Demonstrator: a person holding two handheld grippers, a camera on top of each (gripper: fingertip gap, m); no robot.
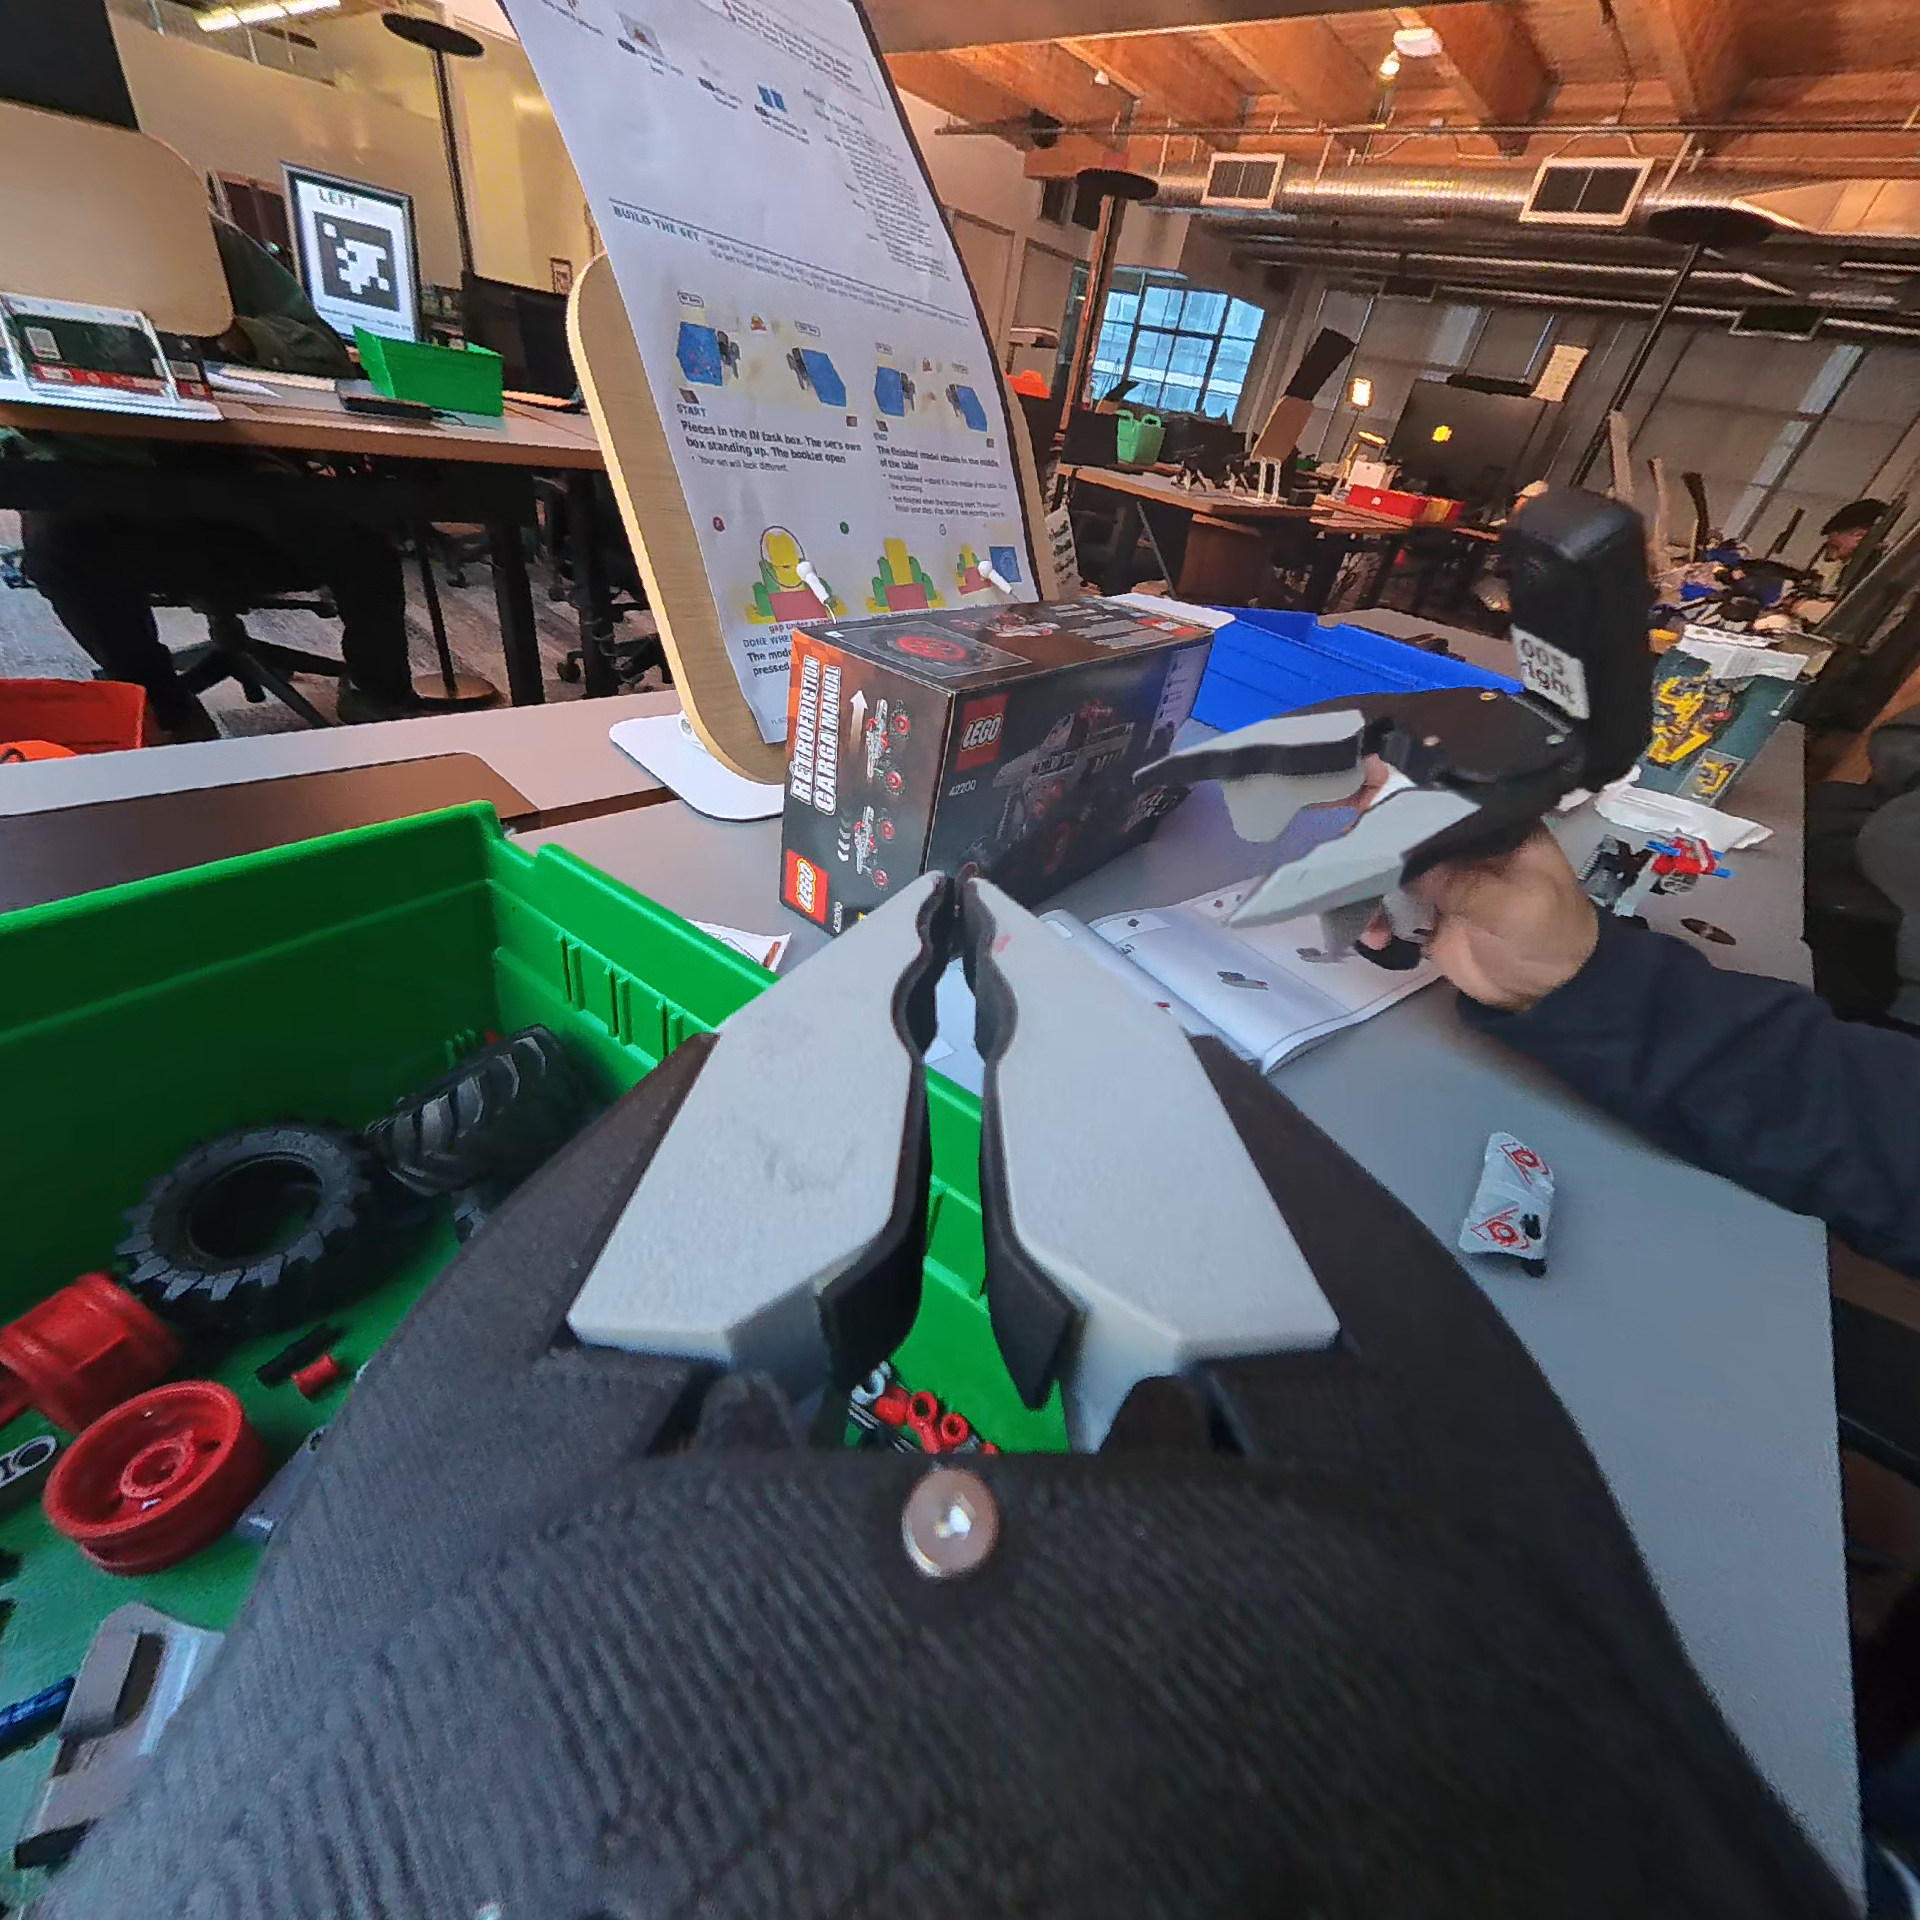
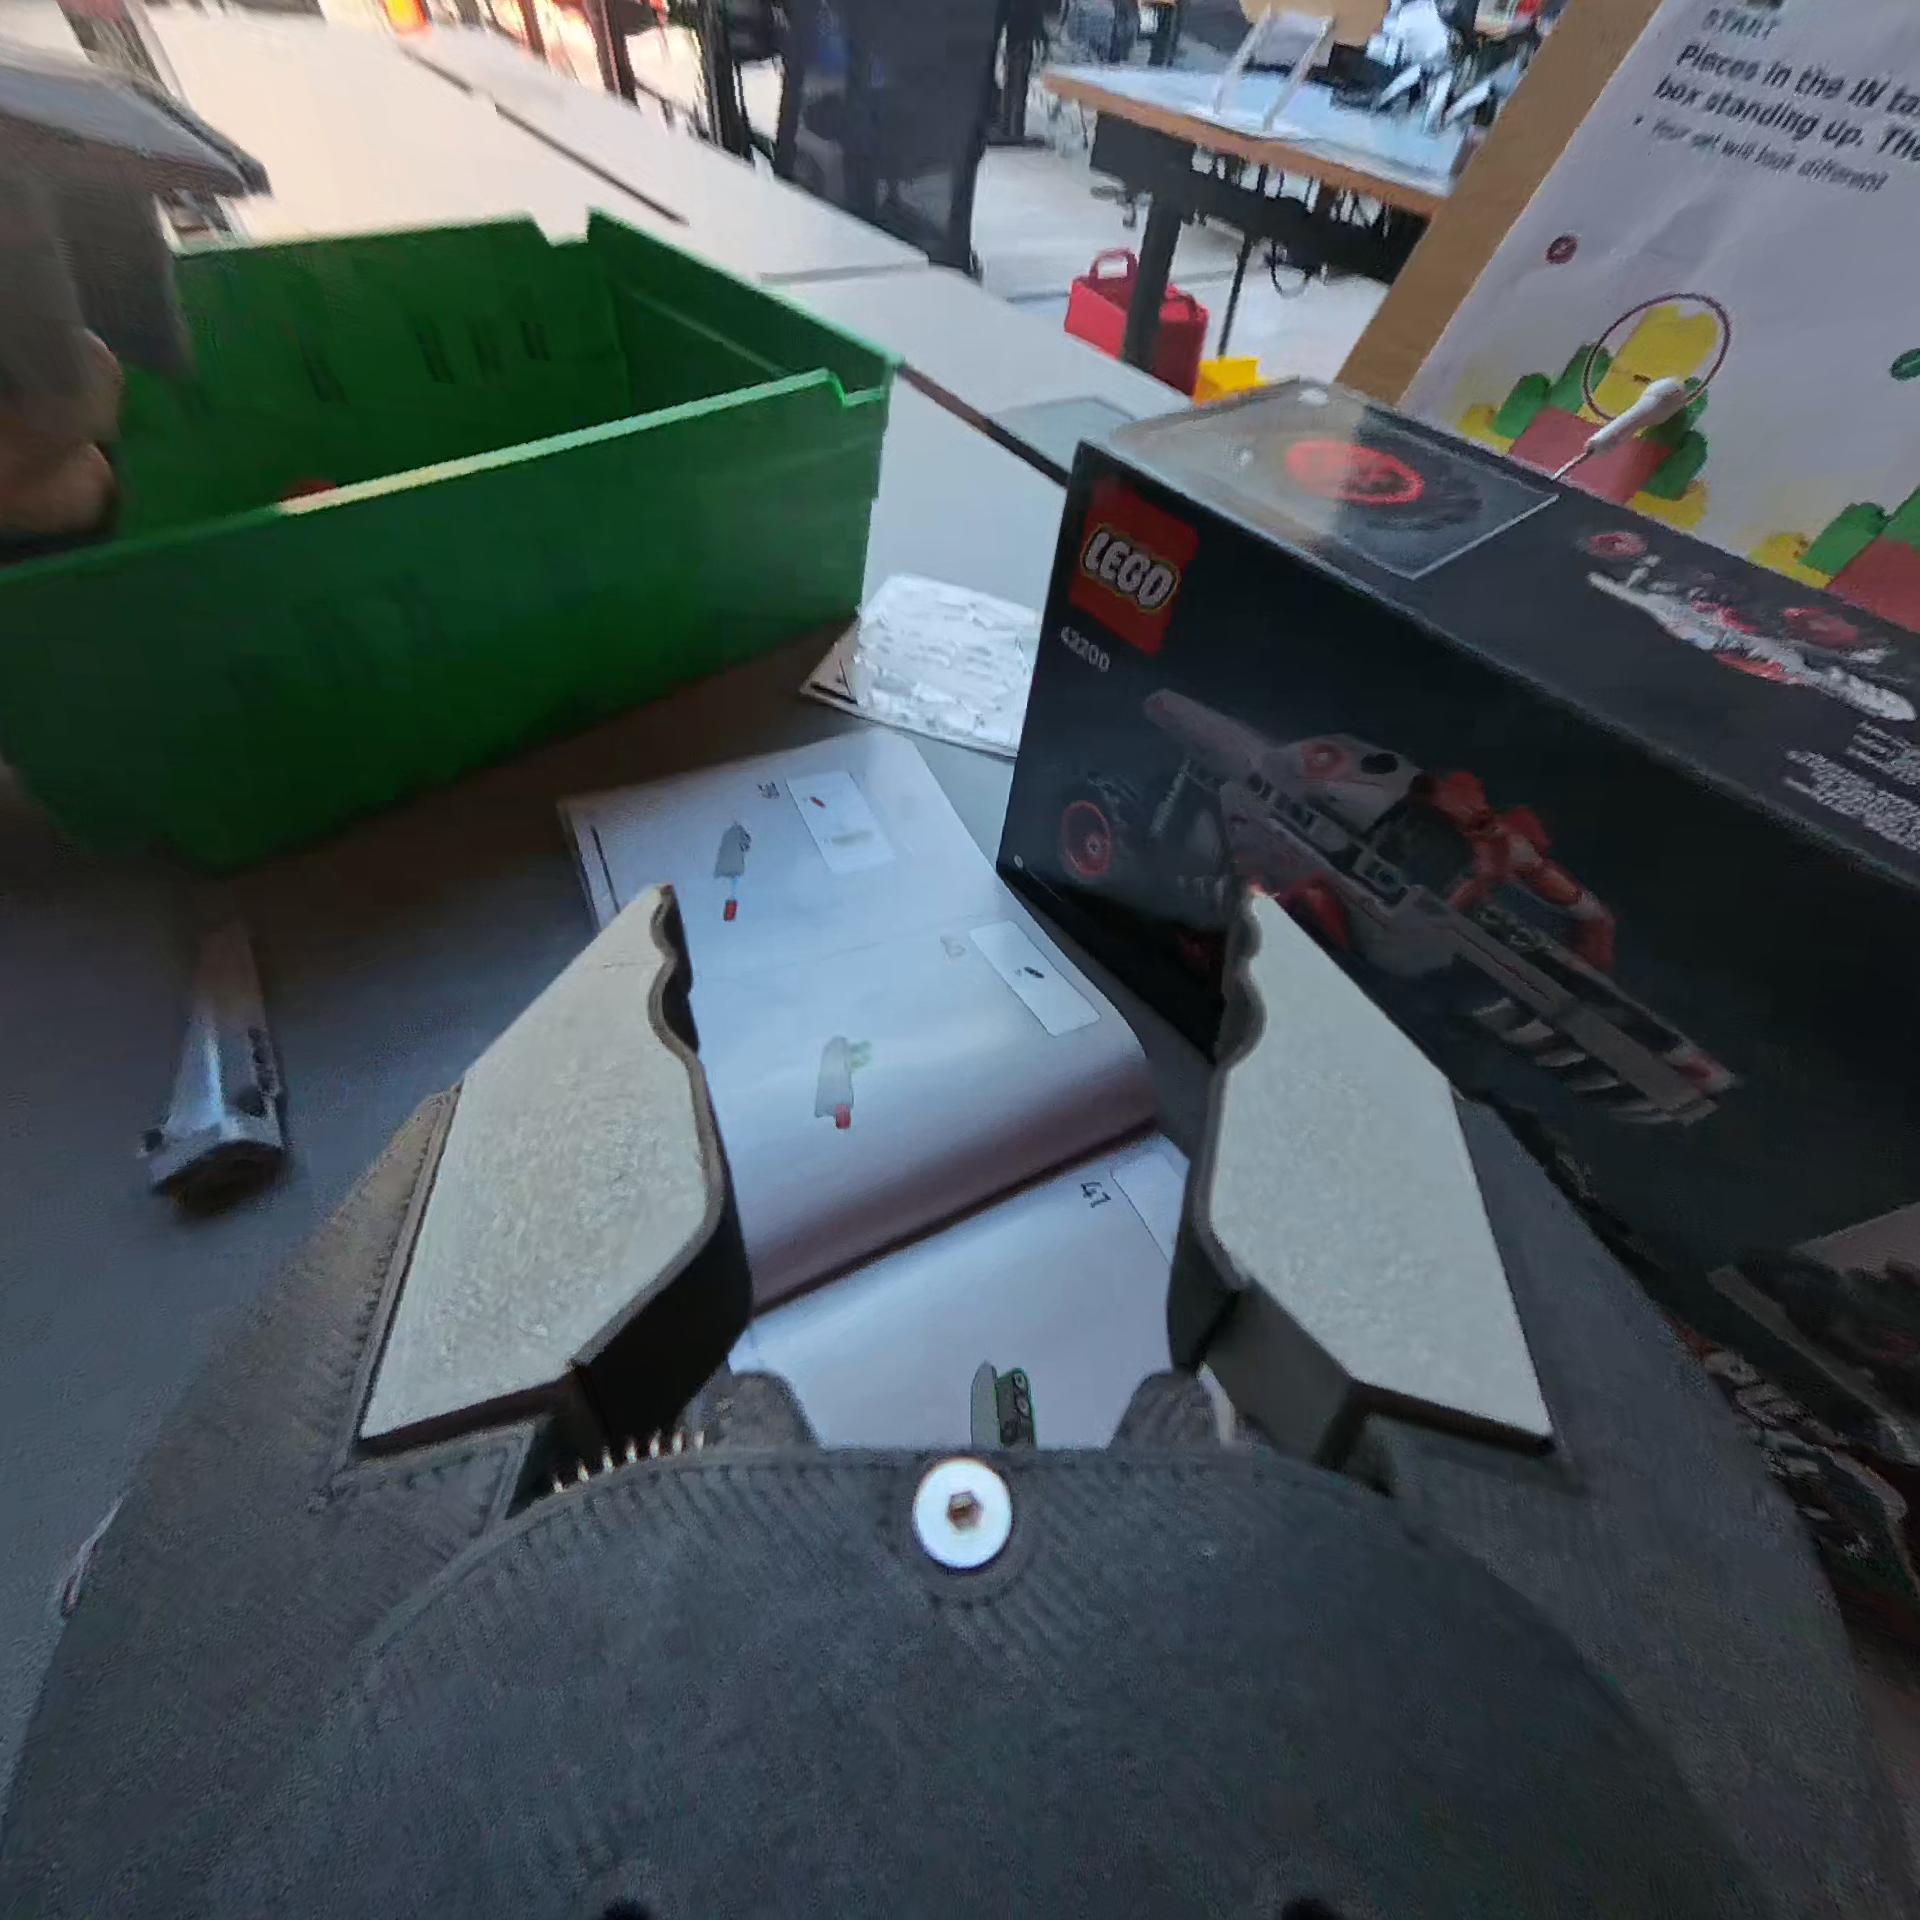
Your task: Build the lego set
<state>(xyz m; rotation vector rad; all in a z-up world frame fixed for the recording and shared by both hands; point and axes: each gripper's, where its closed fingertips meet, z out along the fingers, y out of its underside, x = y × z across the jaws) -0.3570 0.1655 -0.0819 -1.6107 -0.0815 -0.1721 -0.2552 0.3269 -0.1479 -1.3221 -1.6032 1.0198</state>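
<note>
My left gripper (image 1: 956,899) is shut with nothing visible between its tips, and hangs over the right rim of the green bin (image 1: 623,935). The bin holds black tyres (image 1: 249,1216), red wheel hubs (image 1: 156,1475) and small loose pieces. My right gripper (image 2: 956,935) is open and empty above the open instruction booklet (image 2: 883,987); it also shows in the left wrist view (image 1: 1184,847), held by a hand. The black set box (image 2: 1455,779) stands right of the booklet. A white printed piece (image 1: 1507,1205) lies on the grey table, apart from both grippers.
A tall instruction board (image 1: 790,364) stands behind the box, and a blue bin (image 1: 1299,655) stands to its right. A partly built model (image 1: 1652,868) sits at the far right. A sheet (image 2: 945,665) lies between the green bin (image 2: 416,623) and the box.
</note>
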